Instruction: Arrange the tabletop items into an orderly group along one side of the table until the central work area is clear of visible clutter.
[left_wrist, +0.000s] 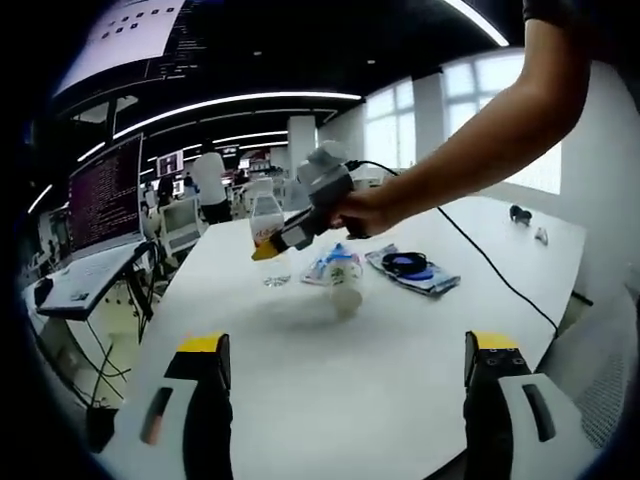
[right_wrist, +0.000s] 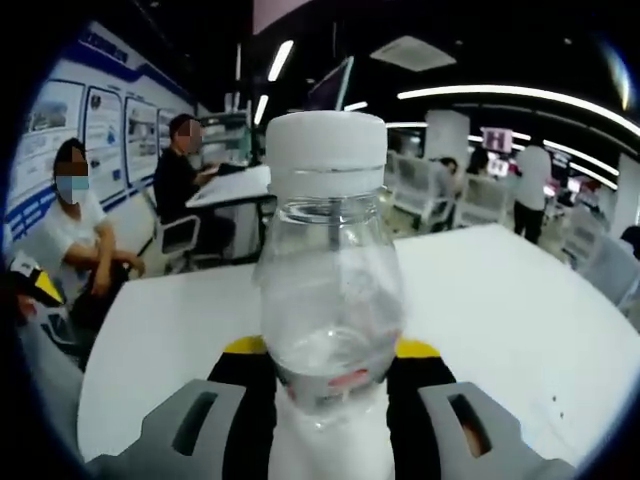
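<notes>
A clear plastic bottle (right_wrist: 330, 290) with a white cap stands upright between my right gripper's (right_wrist: 330, 352) yellow-tipped jaws, which are shut on its lower body. In the left gripper view the same bottle (left_wrist: 267, 235) is at the far middle of the white table (left_wrist: 330, 390), held by the right gripper (left_wrist: 300, 225) in a person's hand. I cannot tell whether its base touches the table. Beside it are a small pale capped bottle (left_wrist: 344, 285), a blue-white packet (left_wrist: 322, 266) and a blue pack with a black disc (left_wrist: 410, 270). My left gripper (left_wrist: 350, 345) hangs open over the near table.
A black cable (left_wrist: 490, 262) runs from the right gripper across the table to its right edge. Two small items (left_wrist: 520, 213) lie at the far right corner. A laptop (left_wrist: 85, 282) on a stand is off the left edge. People sit at desks (right_wrist: 75, 235) beyond the table.
</notes>
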